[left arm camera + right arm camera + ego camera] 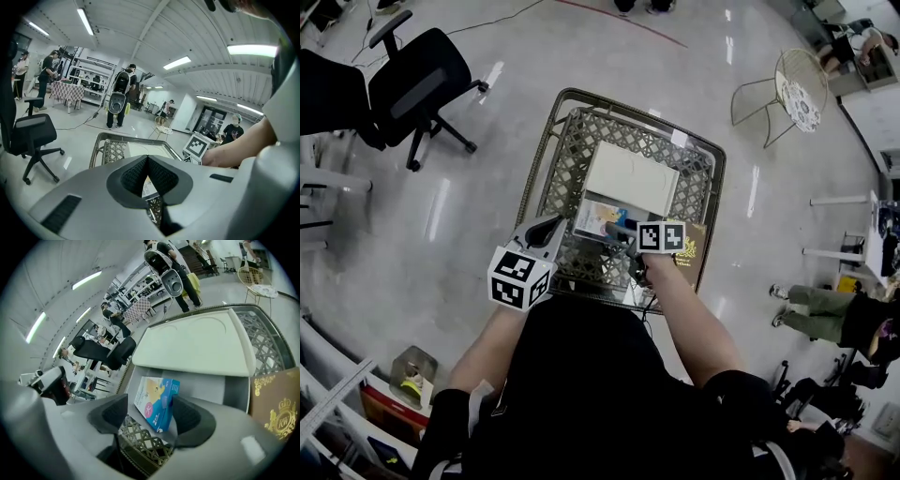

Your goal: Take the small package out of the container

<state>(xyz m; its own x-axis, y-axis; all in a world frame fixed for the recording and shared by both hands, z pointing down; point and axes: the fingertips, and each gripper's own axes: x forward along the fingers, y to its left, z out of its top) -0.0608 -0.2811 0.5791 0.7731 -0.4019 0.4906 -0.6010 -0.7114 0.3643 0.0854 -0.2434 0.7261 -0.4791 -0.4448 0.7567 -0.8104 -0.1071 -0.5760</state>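
The small blue and white package [154,399] lies tilted on the floor of the woven basket [546,141], near its front edge. In the head view the package [600,217] shows just left of my right gripper [621,231]. My right gripper [145,416] straddles it with the jaws wide. The right finger rests against the package's edge, while a gap shows at the left finger. My left gripper [546,230] hangs over the basket's near left rim. Its jaws [147,164] are shut with nothing between them.
A white flat tray [633,176] fills the basket's far half. A brown box with a gold crest [689,251] stands at the near right corner. A black office chair [422,80], a wire chair [797,89] and people [825,314] stand around on the glossy floor.
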